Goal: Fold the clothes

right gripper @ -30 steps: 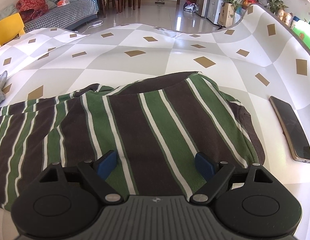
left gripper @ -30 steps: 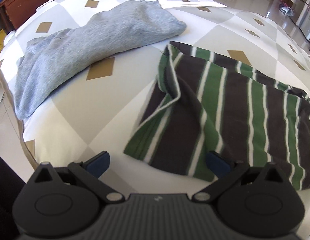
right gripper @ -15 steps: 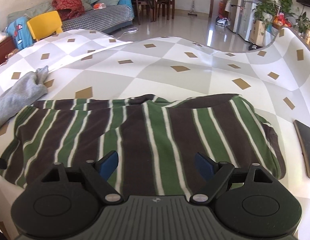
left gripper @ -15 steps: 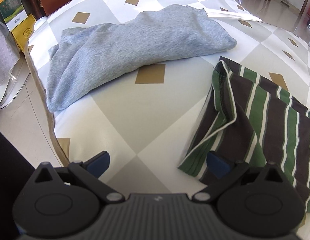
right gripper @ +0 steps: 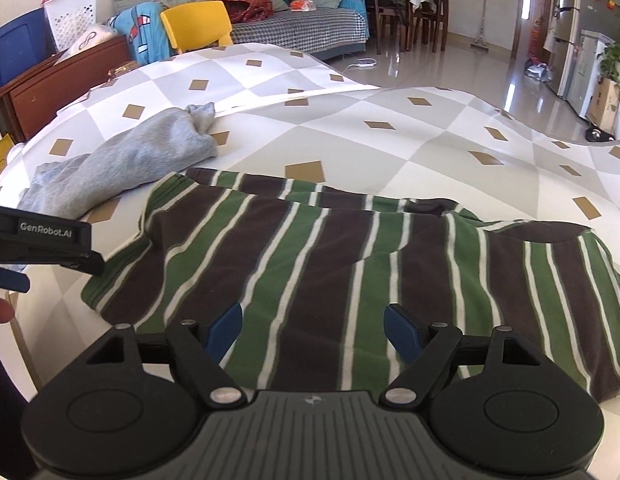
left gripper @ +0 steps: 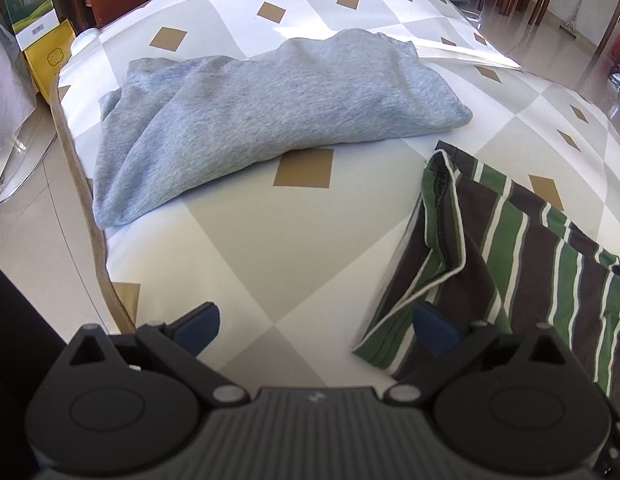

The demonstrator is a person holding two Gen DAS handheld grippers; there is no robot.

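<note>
Tabletop [left gripper: 246,240] — the largest item we list: a cloth-covered surface in grey and white diamonds with small tan lozenges, carrying both garments.

Striped shirt [right gripper: 349,264] — green and dark brown with thin white lines, lying on the near side of the tabletop, spread wide but not flat. We judge it a soft knit, light, limp, with no stiffness to hold a crease unaided; it should drag and bunch rather than slide cleanly over the cloth. In the left wrist view its left end is turned back, showing a white-edged hem [left gripper: 449,216] and the seam inside. We would take hold at that hem corner and at the opposite end, pinching through both layers so the fabric lifts as one sheet.

Grey garment [left gripper: 270,108] — a heathered jersey piece, lumped in a long mound toward the far left of the tabletop, apart from the striped shirt. We judge it thicker and a little heavier, equally soft.

Left hand-held gripper [left gripper: 313,324] — jaws wide apart, nothing between the blue pads; the right pad hangs over the shirt's near corner, and we cannot tell whether it touches.

Right hand-held gripper [right gripper: 313,328] — jaws closing, yet apart, poised over the middle of the shirt's near edge; striped fabric shows in the gap, the pads not pressing on it.
</note>
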